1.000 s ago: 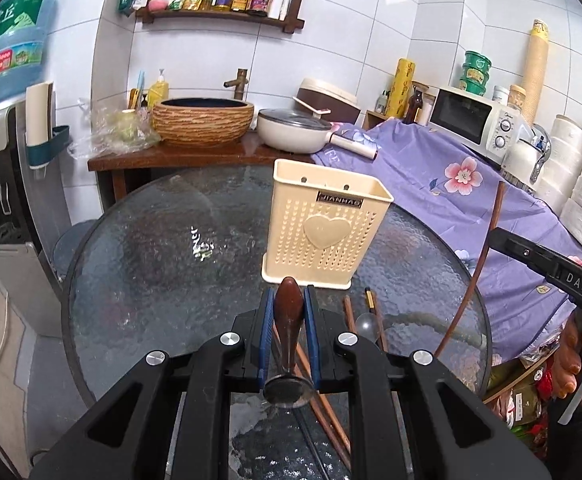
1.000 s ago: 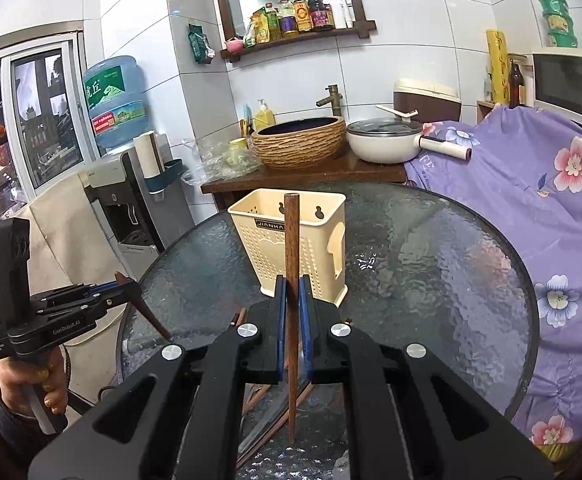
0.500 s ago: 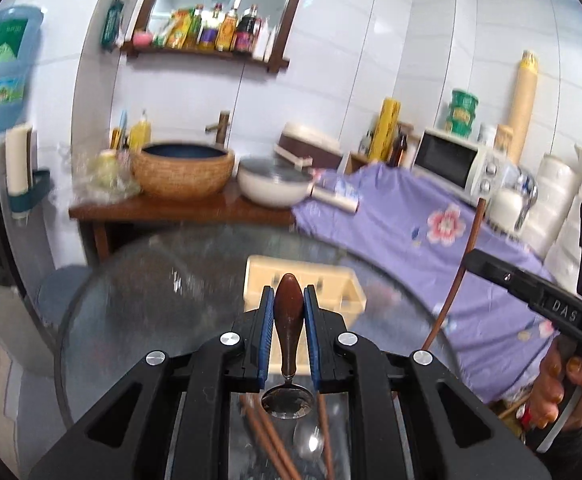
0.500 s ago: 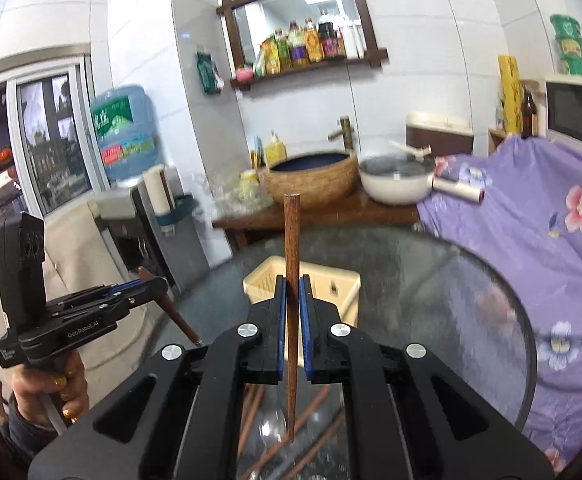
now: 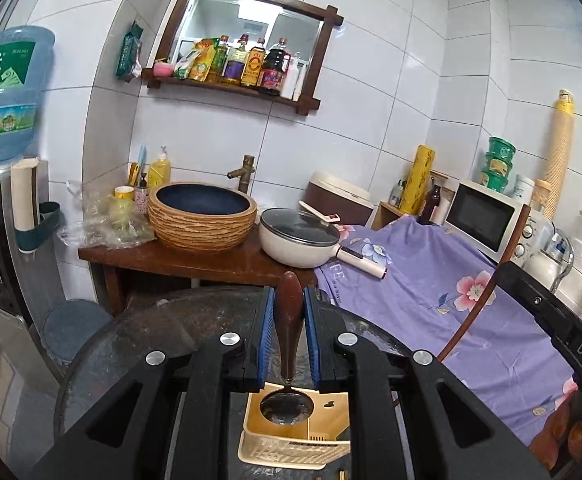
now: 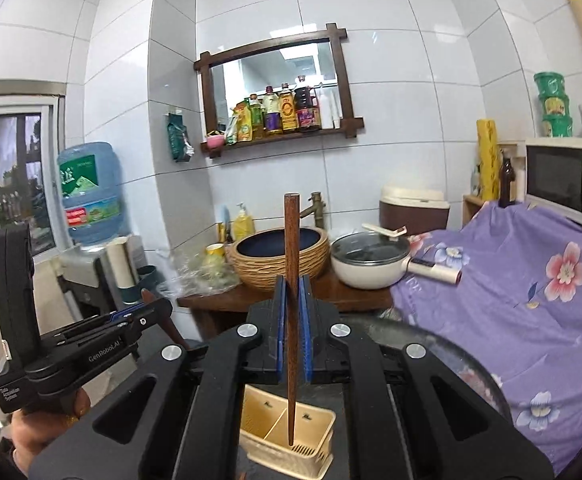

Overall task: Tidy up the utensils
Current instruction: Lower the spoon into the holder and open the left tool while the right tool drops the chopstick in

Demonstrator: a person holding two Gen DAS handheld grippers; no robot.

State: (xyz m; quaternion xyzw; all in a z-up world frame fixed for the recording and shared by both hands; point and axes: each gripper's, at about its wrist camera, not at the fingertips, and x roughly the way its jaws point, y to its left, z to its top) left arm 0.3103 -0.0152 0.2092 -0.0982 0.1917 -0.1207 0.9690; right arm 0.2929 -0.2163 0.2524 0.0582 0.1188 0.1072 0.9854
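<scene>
My left gripper [image 5: 287, 308] is shut on the brown wooden handle of a spoon [image 5: 289, 332]; its metal bowl hangs down right over the open top of the cream utensil holder [image 5: 291, 446] on the glass table. My right gripper [image 6: 292, 298] is shut on a dark wooden chopstick [image 6: 291, 240] held upright, whose lower tip hangs over the right compartment of the holder [image 6: 287, 440]. The holder's two compartments look empty. In the right wrist view the left gripper [image 6: 153, 310] shows at the left; in the left wrist view the chopstick [image 5: 487, 288] slants at the right.
The round glass table [image 5: 131, 344] lies below both grippers. Behind it a wooden counter [image 5: 195, 262] carries a woven basin [image 5: 203, 216] and a lidded white pan [image 5: 299, 238]. A purple flowered cloth [image 5: 431, 284] and a microwave [image 5: 483, 216] stand at the right, a water dispenser [image 5: 3, 92] at the left.
Both grippers rose from near the tabletop and moved over the holder, each still holding its utensil. The holder has slid from the middle of both views to the bottom.
</scene>
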